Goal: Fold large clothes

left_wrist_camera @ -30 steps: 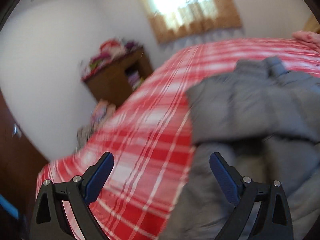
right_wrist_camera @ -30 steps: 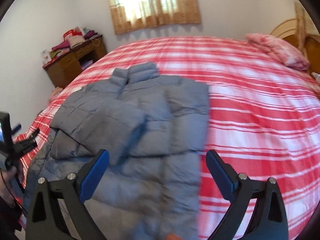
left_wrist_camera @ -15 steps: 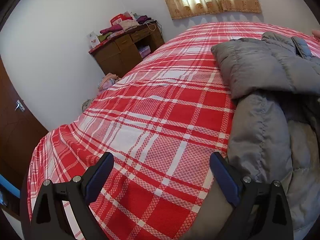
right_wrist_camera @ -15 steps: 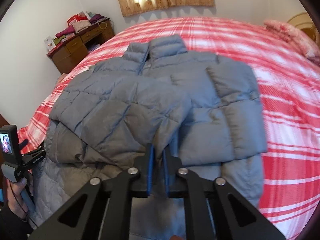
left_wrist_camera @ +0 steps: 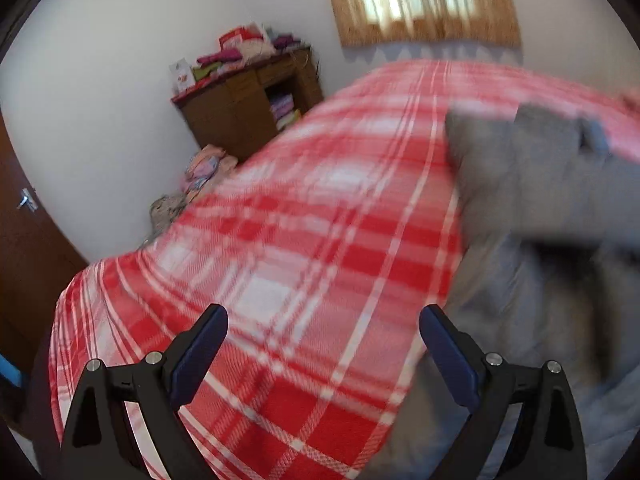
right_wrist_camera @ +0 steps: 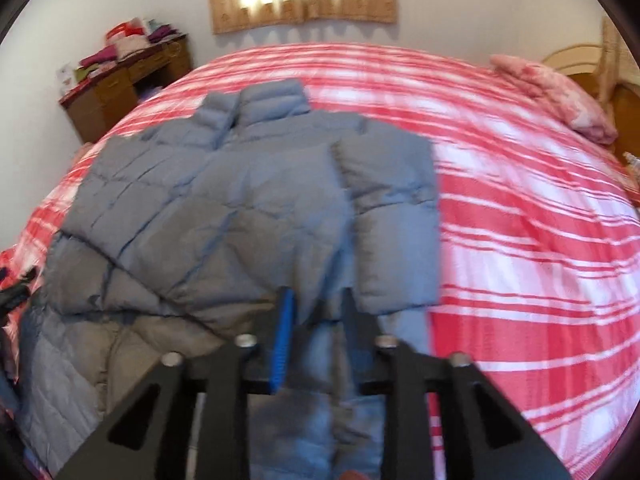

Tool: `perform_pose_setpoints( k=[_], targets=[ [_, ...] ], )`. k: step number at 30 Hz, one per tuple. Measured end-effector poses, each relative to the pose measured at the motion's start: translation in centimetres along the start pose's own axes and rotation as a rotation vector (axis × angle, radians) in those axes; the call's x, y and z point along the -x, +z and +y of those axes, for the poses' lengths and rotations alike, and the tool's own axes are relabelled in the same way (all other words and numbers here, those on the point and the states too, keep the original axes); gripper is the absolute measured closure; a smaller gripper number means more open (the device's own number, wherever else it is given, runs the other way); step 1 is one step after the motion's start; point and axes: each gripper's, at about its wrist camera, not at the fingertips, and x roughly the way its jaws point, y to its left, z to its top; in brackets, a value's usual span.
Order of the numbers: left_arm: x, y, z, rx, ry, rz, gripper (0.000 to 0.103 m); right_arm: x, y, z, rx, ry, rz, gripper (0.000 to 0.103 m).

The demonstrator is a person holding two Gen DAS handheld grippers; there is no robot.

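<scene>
A grey-blue puffer jacket (right_wrist_camera: 224,200) lies on the red plaid bed (right_wrist_camera: 520,240), collar toward the window, both sleeves folded across its front. My right gripper (right_wrist_camera: 318,316) hovers at the jacket's near part, below the folded sleeves. Its jaws are opening, only a narrow gap apart. Jacket fabric shows in the gap, and I cannot tell if the pads touch it. My left gripper (left_wrist_camera: 322,344) stands wide open over bare bedspread (left_wrist_camera: 300,240) with nothing between its fingers. The jacket (left_wrist_camera: 540,184) lies to its right, its edge near the right finger.
A brown dresser (left_wrist_camera: 248,108) piled with folded clothes stands by the far wall. Loose clothes (left_wrist_camera: 200,172) lie on the floor beside it. A dark door (left_wrist_camera: 24,240) is at the left. A pink pillow (right_wrist_camera: 560,96) and a wooden headboard (right_wrist_camera: 576,60) are at the right.
My right gripper went from wide open to shut and has parted a little again, moving in over the jacket's near part. The left gripper stayed open while its view swung sideways.
</scene>
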Motion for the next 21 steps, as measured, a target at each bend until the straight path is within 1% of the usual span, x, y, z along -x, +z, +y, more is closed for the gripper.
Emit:
perform_pose_setpoints(
  k=[1,3,5,6,7,9,11,12,14,16,17,18,19,21],
  targets=[
    [0.9,1.1,0.1,0.009,-0.022,-0.022,0.006,0.7,0.4,-0.4,-0.012,-0.016,-0.020,0.071],
    [2.1,3.2,-0.4,0.022,-0.072,-0.056,0.006,1.9,1.3,-0.3,-0.025,-0.019,-0.062,0.071],
    [2.5,5.6,-2.2,0.026,-0.161,-0.066,0.006,2.4,2.3,0.5,-0.043,0.023,-0.091,0.071],
    [2.4,6.4,-3.1,0.029,-0.191,-0.073,0.006,2.2,2.9,1.2,-0.057,0.075,-0.106,0.071],
    [2.1,7.0,-4.2,0.027,-0.219,-0.076,0.006,1.6,3.4,2.0,-0.063,0.104,-0.113,0.071],
    [0.4,7.9,-7.2,0.015,-0.279,-0.035,0.006,0.1,4.2,3.3,-0.057,0.107,-0.110,0.071],
    [-1.6,7.8,-10.3,-0.007,-0.277,-0.010,0.006,-2.2,4.7,4.6,-0.041,0.127,-0.097,0.071],
    [-2.5,7.4,-11.3,-0.019,-0.278,0.002,0.006,-3.3,4.7,5.1,-0.026,0.121,-0.089,0.071],
    [-5.0,6.1,-13.7,-0.065,-0.243,0.062,0.006,-5.1,4.1,6.0,0.003,0.090,-0.071,0.071],
    [-7.0,4.7,-14.7,-0.080,-0.230,0.100,0.006,-6.6,3.2,5.8,-0.004,0.083,-0.047,0.073],
    [-7.6,4.2,-14.8,-0.068,-0.240,0.104,0.006,-7.4,2.7,5.6,-0.003,0.082,-0.039,0.074],
    [-7.8,3.8,-14.6,-0.043,-0.259,0.107,0.006,-7.7,2.2,5.6,0.002,0.083,-0.042,0.075],
    [-7.8,3.9,-14.5,-0.030,-0.261,0.107,0.006,-7.9,1.6,5.6,0.020,0.076,-0.053,0.075],
    [-7.6,3.7,-14.7,-0.040,-0.248,0.095,0.006,-8.1,1.3,5.8,0.028,0.068,-0.057,0.075]
  ],
)
